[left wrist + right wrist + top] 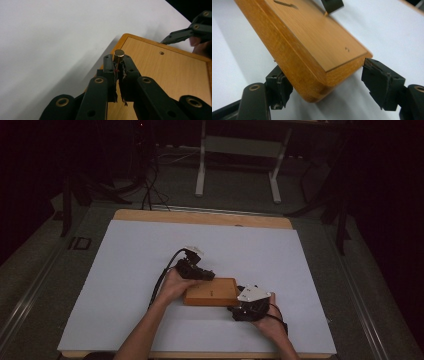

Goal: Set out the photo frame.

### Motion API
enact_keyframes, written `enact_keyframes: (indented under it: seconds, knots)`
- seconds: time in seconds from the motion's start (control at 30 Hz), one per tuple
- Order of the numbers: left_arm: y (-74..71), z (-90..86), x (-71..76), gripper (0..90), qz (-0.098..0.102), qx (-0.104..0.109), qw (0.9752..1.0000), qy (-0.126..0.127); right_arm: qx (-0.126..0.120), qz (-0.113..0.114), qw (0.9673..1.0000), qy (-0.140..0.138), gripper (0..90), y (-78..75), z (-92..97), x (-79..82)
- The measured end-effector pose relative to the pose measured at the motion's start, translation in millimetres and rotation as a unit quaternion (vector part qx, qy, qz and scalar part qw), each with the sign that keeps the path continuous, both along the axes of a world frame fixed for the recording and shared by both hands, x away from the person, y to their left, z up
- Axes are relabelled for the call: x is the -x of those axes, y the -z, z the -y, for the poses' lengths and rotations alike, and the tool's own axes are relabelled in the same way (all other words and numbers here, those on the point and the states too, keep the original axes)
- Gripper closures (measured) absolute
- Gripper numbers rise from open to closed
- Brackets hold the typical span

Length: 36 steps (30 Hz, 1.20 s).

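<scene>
L gripper (119, 65) pinches brass pin (119, 55) over wooden box (211, 291) corner; R gripper (325, 82) jaws wide, straddling box's near corner, not clamped.

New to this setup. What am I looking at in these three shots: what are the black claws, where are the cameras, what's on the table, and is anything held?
No robot here: a person holds a hand-operated two-jaw gripper in each hand.

The high view looks down from above the person's side. It shows the white table top, a flat wooden box, the left gripper at the box's far left corner and the right gripper at its near right corner.

The other two pictures come from cameras riding on the grippers, looking along their own black jaws.

In the left gripper view, the jaws are shut on a small brass-coloured pin, held upright over the box's corner. A small round hole shows in the box top.

In the right gripper view, the jaws straddle the box's corner. The left pad sits against the box side, the other stands clear, so the box isn't clamped.
</scene>
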State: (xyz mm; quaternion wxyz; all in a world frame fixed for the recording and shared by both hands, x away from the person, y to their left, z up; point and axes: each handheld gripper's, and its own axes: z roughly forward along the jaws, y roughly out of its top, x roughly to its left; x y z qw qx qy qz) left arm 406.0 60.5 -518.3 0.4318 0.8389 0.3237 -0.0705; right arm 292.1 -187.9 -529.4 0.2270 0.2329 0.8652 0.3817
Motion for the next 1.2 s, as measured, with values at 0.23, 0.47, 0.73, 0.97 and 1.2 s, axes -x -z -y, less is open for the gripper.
enact_keyframes:
  seconds: [0.23,0.47,0.73,0.97,1.2]
  knots:
    - [-0.9,0.7,5.0,82.6,-0.014,-0.01,0.9994,0.031,-0.013,0.022,0.9996,-0.007,28.6,-5.3,-0.2,5.1]
    - [1.1,1.7,7.3,79.3,-0.009,-0.017,0.9993,0.031,-0.038,0.031,0.9987,-0.013,37.1,-11.0,1.4,5.3]
    - [-1.4,-2.4,10.6,71.3,0.001,0.01,0.9997,0.024,-0.038,0.038,0.9982,-0.028,41.8,-12.3,-5.8,8.0]
    - [-9.2,-15.1,15.5,62.2,0.026,0.033,0.9991,0.005,-0.044,0.038,0.998,-0.026,43.4,-13.6,-4.3,6.4]
    - [-13.1,-29.8,24.7,57.1,0.043,0.049,0.9977,-0.02,-0.045,0.039,0.9979,-0.026,44.1,-14.0,-3.7,5.5]
